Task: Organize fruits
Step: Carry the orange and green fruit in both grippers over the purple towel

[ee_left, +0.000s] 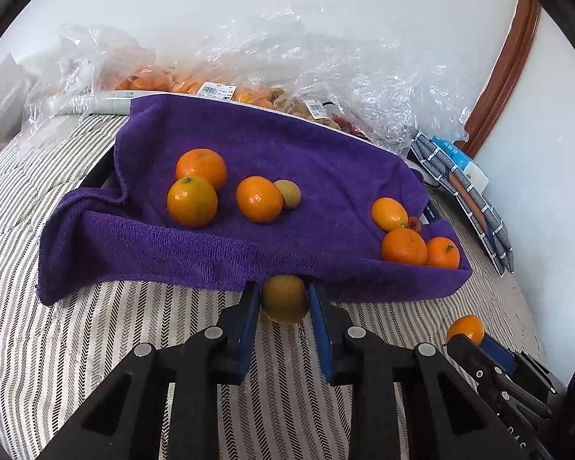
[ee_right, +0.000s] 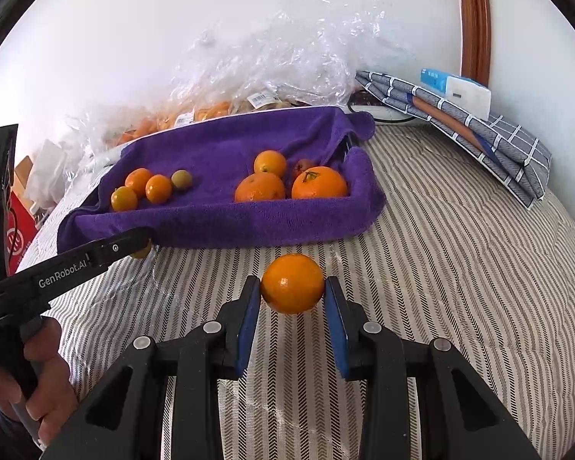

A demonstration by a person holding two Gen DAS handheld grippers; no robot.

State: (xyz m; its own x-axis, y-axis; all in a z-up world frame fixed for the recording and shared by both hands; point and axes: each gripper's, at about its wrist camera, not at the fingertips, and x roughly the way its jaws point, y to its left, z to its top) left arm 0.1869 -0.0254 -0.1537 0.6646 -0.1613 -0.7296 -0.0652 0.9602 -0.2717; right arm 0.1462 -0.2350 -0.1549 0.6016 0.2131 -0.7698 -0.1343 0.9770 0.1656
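Here, a striped cover is spread over the whole soft surface. On it sits a tray lined with a purple towel, and the towel hangs over the tray's edges. Behind the tray lie crinkly clear plastic bags with more fruit inside, right against the white wall. A folded checked cloth lies off to the right of the tray, with a small blue and white box on top of it.

Inside the tray, fruits sit in two groups. On the left side there are three oranges close together, and a small green fruit touches one of them. In the right corner, more oranges are bunched up, with a little red fruit tucked between them.

The left gripper has its blue pads closed on a brownish-green fruit, held up just in front of the tray's near edge. The right gripper is squeezing one orange between its pads, held above the striped cover and a bit away from the tray. In the right wrist view, a hand holds the left gripper's handle.
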